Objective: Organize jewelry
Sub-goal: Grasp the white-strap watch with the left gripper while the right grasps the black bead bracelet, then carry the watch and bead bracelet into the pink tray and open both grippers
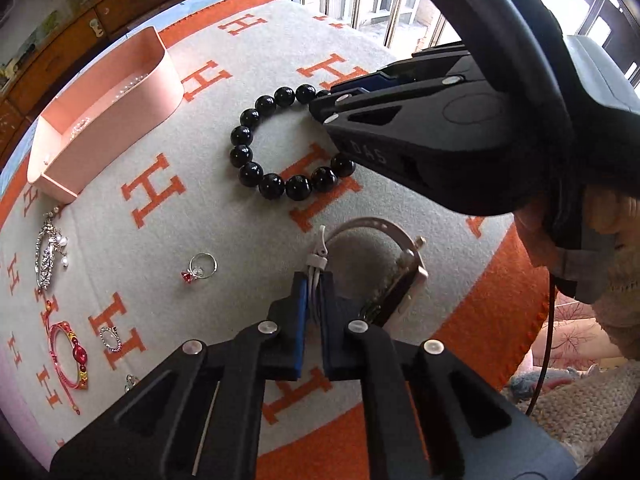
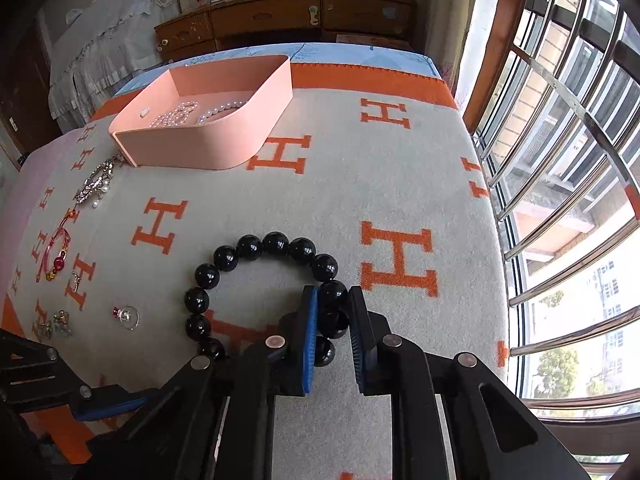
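My left gripper (image 1: 314, 312) pinches the watch (image 1: 394, 272) strap; watch face hidden. My right gripper (image 2: 332, 336) jaws sit narrow around the black bead bracelet (image 2: 248, 280), can't tell if squeezing. Pink tray (image 2: 208, 148) w/ pearls.

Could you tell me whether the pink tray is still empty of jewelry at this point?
No, the pink tray already holds pearl strands lying on its floor.
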`<state>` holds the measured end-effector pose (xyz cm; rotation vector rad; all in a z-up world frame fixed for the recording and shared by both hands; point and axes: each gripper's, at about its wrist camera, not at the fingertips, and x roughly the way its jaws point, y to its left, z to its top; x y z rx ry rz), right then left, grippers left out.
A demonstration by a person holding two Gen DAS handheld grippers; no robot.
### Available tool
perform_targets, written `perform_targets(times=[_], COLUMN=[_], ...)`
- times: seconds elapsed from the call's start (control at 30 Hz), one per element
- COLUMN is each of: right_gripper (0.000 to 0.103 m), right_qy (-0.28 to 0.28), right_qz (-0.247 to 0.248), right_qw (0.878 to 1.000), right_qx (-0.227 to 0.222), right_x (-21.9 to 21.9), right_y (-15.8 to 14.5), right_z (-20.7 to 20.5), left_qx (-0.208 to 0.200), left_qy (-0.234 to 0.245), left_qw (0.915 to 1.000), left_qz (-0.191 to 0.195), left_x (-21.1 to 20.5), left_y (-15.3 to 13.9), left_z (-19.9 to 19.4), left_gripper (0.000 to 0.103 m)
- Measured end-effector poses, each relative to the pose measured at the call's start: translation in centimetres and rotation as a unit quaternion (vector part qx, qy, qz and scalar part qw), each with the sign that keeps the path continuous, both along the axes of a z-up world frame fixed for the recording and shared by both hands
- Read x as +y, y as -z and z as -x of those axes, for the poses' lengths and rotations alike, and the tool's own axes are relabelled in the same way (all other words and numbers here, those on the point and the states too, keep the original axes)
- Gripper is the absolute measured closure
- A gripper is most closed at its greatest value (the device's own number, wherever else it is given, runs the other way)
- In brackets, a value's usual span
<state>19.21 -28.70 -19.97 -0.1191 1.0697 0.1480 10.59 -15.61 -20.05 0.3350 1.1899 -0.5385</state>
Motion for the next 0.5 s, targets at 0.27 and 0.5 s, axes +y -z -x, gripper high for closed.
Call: perform_targets(times=[0.27, 0.5], right_gripper=[0.088, 0.089], right_qy=[0.002, -0.009], right_qz=[-0.033, -0.044], right_qw=[0.998, 0.993], right_qx=[-0.049, -0.109], right_x=[-0.3, 1.8], right_y=[-4.5, -11.0], right_z=[1.7, 1.7], left_qx=[-0.040, -0.098], left_qy=[-0.047, -0.113], left_qw=[0.9979, 0.9881], left_qz=[0.019, 0.035], left_x=[2.7, 8.4], left_y=[-3.6, -10.3], left_z=[-0.7, -2.8], left_gripper=[0.100, 0.100])
